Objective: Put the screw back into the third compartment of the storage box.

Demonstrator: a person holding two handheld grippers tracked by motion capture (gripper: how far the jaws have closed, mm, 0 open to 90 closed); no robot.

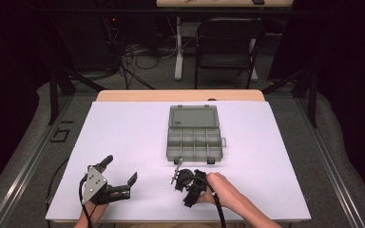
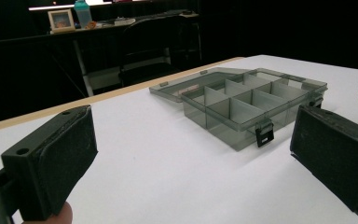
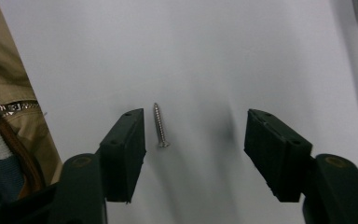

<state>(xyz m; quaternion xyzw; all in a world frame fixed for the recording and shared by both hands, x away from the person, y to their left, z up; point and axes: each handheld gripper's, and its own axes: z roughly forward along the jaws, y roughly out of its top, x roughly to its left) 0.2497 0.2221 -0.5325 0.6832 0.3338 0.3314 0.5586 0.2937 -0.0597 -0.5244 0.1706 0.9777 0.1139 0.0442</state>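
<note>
White bench (image 1: 123, 128) carries a lone screw (image 3: 160, 126) lying flat between the right tongs (image 3: 193, 149), hard by one jaw, its long axis along the jaws; they stand half-wide, empty. Left tongs (image 1: 119, 173) gape wide, well apart.

A white-topped wooden desk (image 1: 123, 142) stands on grey carpeted floor (image 1: 28, 142) in a dark room, a black folding metal chair (image 1: 225, 42) and tangled black cables (image 1: 138, 59) behind it.

no legible text, labels or numbers
</note>
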